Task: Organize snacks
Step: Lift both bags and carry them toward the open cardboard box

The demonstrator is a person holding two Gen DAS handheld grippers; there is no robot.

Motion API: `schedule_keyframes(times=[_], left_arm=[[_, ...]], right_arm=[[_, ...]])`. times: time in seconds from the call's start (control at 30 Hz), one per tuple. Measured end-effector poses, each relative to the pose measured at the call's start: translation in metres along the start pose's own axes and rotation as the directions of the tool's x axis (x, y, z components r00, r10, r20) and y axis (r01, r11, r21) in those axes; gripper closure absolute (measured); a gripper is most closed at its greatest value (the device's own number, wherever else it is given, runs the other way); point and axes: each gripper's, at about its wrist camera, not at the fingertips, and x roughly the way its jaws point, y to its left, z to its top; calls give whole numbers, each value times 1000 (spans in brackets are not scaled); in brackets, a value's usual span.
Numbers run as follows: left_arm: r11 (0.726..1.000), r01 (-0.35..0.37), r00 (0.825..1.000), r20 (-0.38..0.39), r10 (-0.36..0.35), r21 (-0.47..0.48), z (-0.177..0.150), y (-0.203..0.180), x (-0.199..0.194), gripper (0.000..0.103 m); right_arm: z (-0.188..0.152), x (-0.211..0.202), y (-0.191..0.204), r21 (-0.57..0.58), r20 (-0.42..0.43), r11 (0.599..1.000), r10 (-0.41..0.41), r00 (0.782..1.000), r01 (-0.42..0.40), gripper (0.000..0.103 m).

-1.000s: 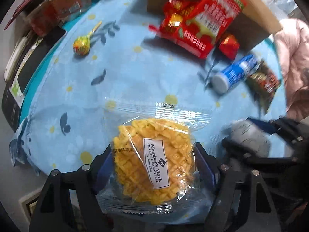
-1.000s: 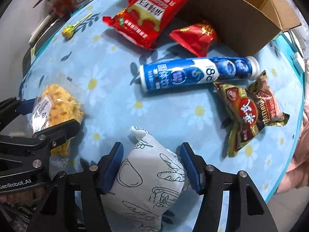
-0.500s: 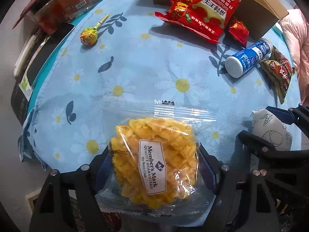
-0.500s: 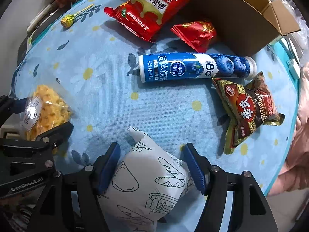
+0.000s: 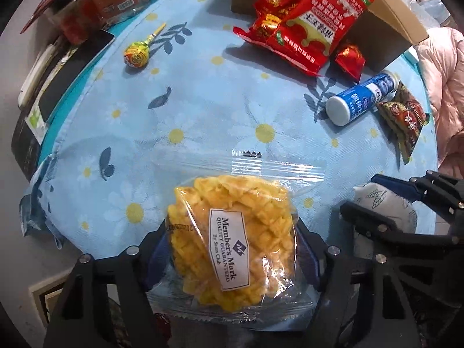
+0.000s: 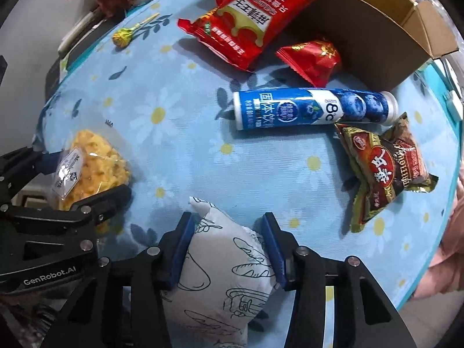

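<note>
A yellow waffle snack (image 5: 235, 249) in a clear wrapper sits between the fingers of my left gripper (image 5: 232, 243). The jaws are closing and both blue pads touch the pack's sides. In the right wrist view a white pouch with black line drawings (image 6: 229, 264) is squeezed between the blue pads of my right gripper (image 6: 229, 232), whose jaws are also closing. Both grippers point down near the table's front edge, the left gripper (image 6: 72, 191) to the left of the right one. The pouch (image 5: 377, 200) also shows at the right edge of the left wrist view.
On the blue daisy tablecloth (image 6: 174, 110) lie a blue tube (image 6: 304, 110), a brown snack pack (image 6: 385, 171), a small red pack (image 6: 313, 58) and a lollipop (image 6: 121, 36). A long red pack (image 6: 255, 14) leans out of an open cardboard box (image 6: 371, 34) at the back.
The right gripper's fingers have drawn in and now pinch the white pouch. The left fingers have narrowed slightly on the waffle pack, which has tilted a little.
</note>
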Motion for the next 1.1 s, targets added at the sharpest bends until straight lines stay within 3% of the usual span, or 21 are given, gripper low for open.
schedule_keyframes(times=[0.37,0.7,1.1], left_arm=[[999,9,997,80,-6,-31,11,32,-64,28],[999,14,987,161,-8,-35,19,26,-110,29],[1000,0,964,265,9,-31,50,18,-130,28]], right_arm=[[8,-36,3,-40,76,998,58,995,-55,57],[11,-77,8,-96,166,992,95,982,-79,58],[34,-113,-1,-104,273,993,88,958,-61,60]])
